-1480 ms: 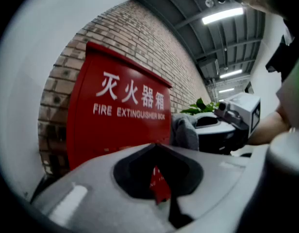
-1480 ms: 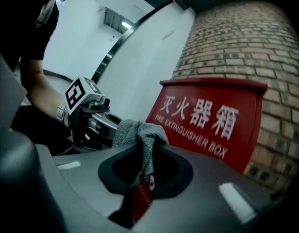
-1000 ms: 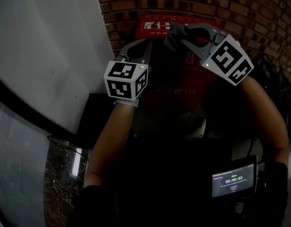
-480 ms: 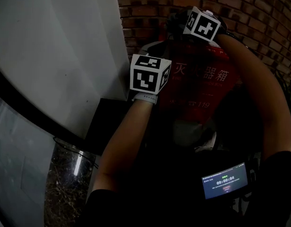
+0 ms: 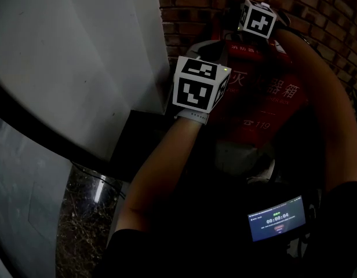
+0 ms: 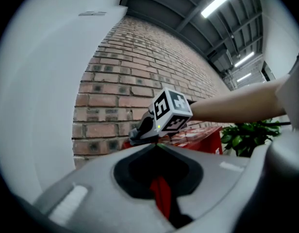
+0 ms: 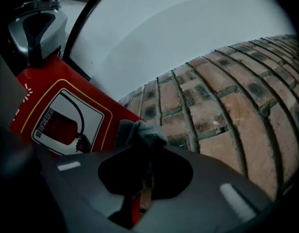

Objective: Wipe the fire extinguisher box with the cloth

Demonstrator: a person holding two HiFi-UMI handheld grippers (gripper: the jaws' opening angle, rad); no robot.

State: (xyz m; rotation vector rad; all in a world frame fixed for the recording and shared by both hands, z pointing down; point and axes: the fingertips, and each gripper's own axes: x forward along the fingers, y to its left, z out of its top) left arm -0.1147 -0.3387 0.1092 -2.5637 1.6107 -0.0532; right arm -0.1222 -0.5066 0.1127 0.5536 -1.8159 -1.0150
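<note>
The red fire extinguisher box (image 5: 265,106) stands against the brick wall, with white characters on its front. In the right gripper view its top sign with an extinguisher picture (image 7: 62,120) is close on the left. My right gripper (image 7: 142,147) is shut on a grey cloth (image 7: 140,131), at the box's top edge by the bricks. The left gripper (image 6: 157,145) is shut with nothing in it. It hovers over the box's upper left part, just below the right gripper, and its marker cube (image 5: 199,89) faces me.
A white curved wall (image 5: 80,57) runs close on the left. The brick wall (image 5: 193,10) stands behind the box. A green plant (image 6: 249,136) stands to the box's right. A black object (image 5: 132,141) lies low at the box's left. A small lit screen (image 5: 277,219) sits at my lower right.
Both grippers have moved up along the box. The right one carried the cloth to the top edge by the bricks. The left one followed to the upper left part.
</note>
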